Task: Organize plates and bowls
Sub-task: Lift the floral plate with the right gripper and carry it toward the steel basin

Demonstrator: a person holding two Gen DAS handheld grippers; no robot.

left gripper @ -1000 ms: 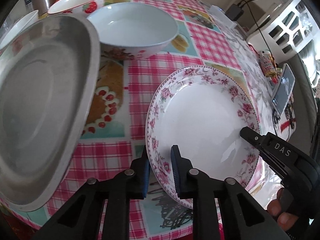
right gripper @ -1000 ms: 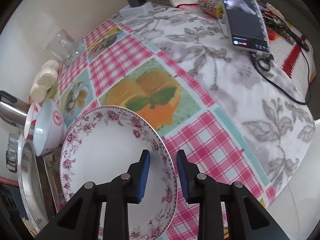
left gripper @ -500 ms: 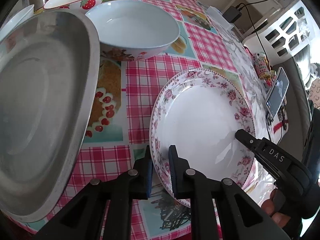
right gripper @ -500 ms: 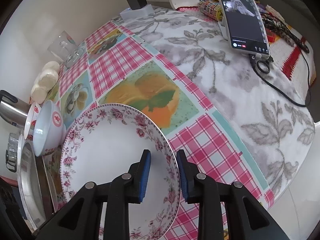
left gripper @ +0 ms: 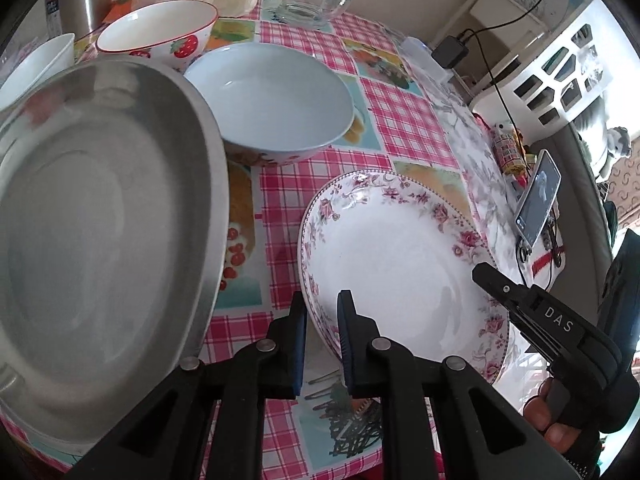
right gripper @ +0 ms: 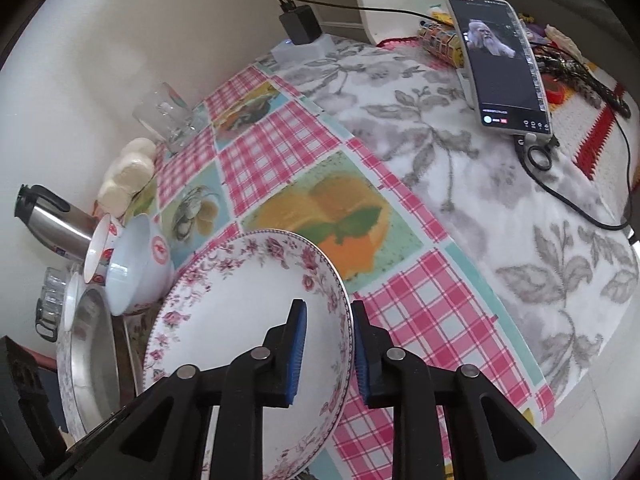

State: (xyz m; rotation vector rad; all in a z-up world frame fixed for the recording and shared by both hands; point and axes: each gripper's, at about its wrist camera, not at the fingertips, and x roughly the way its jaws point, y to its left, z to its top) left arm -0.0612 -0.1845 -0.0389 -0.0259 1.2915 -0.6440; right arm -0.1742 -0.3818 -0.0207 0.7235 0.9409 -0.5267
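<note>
Floral plate [left gripper: 392, 264] sits on the checked tablecloth [left gripper: 400, 108], gripped at two opposite rim points. Left gripper [left gripper: 322, 316] is clamped on the near-left rim, one pad on each face. Right gripper [right gripper: 329, 332] straddles the opposite rim; its jaws are closing, rim between the pads. Beyond the plate stands a pale blue bowl [left gripper: 276, 100]; to the plate's left, a steel tray [left gripper: 92, 224]. Behind the blue bowl: a strawberry bowl [left gripper: 160, 36].
</note>
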